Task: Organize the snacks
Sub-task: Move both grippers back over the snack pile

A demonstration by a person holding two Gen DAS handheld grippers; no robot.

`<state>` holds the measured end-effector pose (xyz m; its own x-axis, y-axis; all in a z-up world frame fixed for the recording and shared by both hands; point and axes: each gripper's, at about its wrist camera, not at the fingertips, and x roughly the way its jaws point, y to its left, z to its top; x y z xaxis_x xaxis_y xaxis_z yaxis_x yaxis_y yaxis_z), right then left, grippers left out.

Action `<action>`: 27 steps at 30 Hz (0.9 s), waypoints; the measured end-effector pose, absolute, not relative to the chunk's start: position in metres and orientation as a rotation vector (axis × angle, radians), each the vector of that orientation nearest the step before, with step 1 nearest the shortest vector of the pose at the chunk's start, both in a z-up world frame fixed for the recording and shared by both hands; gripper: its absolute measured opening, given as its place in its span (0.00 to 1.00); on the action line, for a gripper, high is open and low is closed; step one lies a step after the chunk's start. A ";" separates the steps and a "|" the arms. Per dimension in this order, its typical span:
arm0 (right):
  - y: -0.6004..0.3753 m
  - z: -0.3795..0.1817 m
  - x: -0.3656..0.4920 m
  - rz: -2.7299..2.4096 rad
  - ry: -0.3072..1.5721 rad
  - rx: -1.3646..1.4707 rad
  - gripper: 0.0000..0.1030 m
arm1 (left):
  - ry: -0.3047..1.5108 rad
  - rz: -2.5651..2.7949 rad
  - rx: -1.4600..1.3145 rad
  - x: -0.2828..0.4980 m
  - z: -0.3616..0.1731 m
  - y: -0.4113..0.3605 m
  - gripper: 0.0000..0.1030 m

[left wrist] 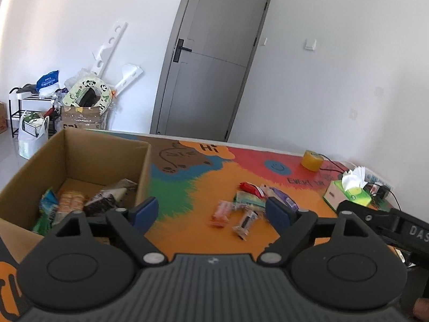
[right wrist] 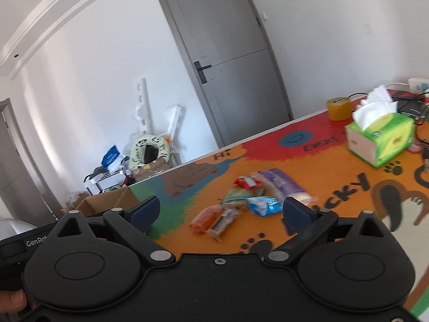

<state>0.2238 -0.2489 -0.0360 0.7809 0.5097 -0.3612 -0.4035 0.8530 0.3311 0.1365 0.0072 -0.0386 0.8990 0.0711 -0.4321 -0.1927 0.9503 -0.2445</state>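
Observation:
Several snack packets lie in a loose pile on the colourful table, also in the right wrist view: a red one, a purple one, an orange one, a blue one. An open cardboard box stands at the left with several snacks inside; its corner shows in the right wrist view. My left gripper is open and empty, above the table between box and pile. My right gripper is open and empty, in front of the pile.
A green tissue box and a yellow tape roll stand at the table's right, with cables and a power strip behind. Beyond the table are a grey door, a shelf and cluttered boxes.

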 end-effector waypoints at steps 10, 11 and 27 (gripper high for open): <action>-0.283 -0.046 0.230 0.442 0.469 0.266 1.00 | 0.463 0.120 -0.277 0.152 -0.044 -0.015 0.86; -0.285 -0.048 0.231 0.437 0.473 0.268 1.00 | 0.466 0.118 -0.277 0.154 -0.045 -0.017 0.86; -0.307 -0.090 0.262 0.389 0.564 0.304 1.00 | 0.538 0.096 -0.275 0.191 -0.077 -0.033 0.86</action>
